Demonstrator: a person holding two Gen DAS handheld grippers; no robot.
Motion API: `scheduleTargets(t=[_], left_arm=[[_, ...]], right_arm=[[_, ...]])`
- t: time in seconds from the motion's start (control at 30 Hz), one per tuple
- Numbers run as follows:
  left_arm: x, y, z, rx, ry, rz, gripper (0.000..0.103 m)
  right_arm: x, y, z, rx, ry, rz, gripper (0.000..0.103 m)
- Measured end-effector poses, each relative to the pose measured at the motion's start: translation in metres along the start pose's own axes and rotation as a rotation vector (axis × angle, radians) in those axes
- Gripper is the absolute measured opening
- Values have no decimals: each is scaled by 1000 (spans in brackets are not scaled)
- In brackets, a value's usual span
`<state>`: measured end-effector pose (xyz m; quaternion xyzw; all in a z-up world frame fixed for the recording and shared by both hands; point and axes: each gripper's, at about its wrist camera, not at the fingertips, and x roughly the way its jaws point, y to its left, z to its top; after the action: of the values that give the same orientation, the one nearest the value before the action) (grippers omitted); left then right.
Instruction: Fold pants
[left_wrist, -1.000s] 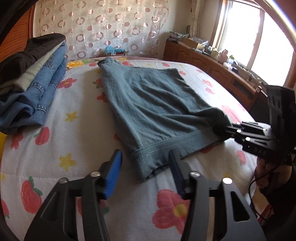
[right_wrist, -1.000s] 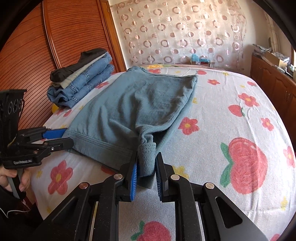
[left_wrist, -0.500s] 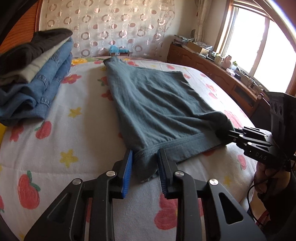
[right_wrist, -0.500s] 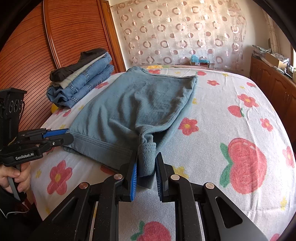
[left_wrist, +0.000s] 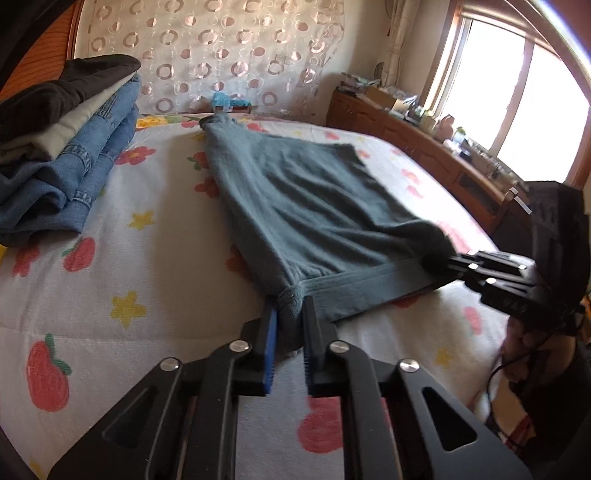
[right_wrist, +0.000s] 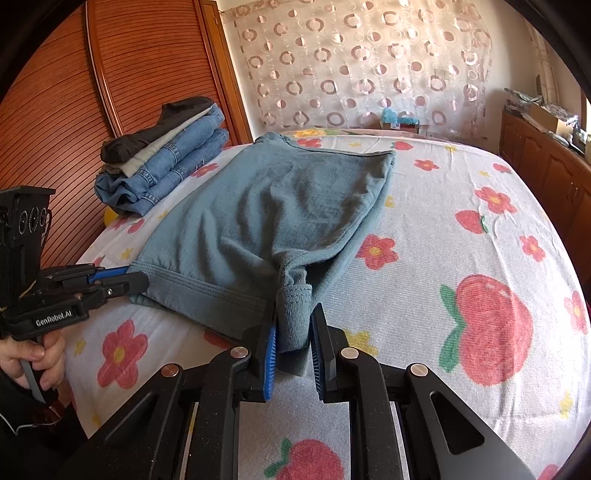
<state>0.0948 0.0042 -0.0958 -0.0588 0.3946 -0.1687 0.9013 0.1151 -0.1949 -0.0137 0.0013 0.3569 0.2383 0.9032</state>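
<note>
Grey-blue pants (left_wrist: 317, 206) lie folded on a flowered bed, waistband nearest me; they also show in the right wrist view (right_wrist: 280, 206). My left gripper (left_wrist: 290, 325) is shut on the left corner of the waistband. My right gripper (right_wrist: 293, 328) is shut on the right corner of the waistband, which bunches between its pads. Each gripper shows in the other's view: the right one (left_wrist: 454, 264) at the right edge, the left one (right_wrist: 127, 278) at the left, held by a hand. The waistband stretches between them, slightly lifted.
A stack of folded jeans and dark clothes (left_wrist: 66, 158) sits on the bed's left side, also in the right wrist view (right_wrist: 162, 155). A wooden wardrobe (right_wrist: 110, 85) stands behind it. A wooden cabinet (left_wrist: 424, 155) runs under the window at right.
My left gripper moved forward and closed on the waistband's left corner, which now bunches between its pads. The right gripper kept its hold; the waistband is pulled tauter.
</note>
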Motion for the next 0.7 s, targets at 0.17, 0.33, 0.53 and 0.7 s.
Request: scheduleTargets(t=[0.17,0.33,0.53,0.7], left_arm=[[-21,-8,9,7,-50,-38,11],[-49,-21,17,38,-108,-71,11],[-62,-30,21,76,-138,-72,11],[-71,-29,21,81,-150,-82,11]], right_arm=[[-16,1,5,-7,-28,15,16],[-38,-2,4,-1,-62,37,16],[-61,-1,-1,-7,-90,43,16],[-74,4,-5,-19,-98,44,16]])
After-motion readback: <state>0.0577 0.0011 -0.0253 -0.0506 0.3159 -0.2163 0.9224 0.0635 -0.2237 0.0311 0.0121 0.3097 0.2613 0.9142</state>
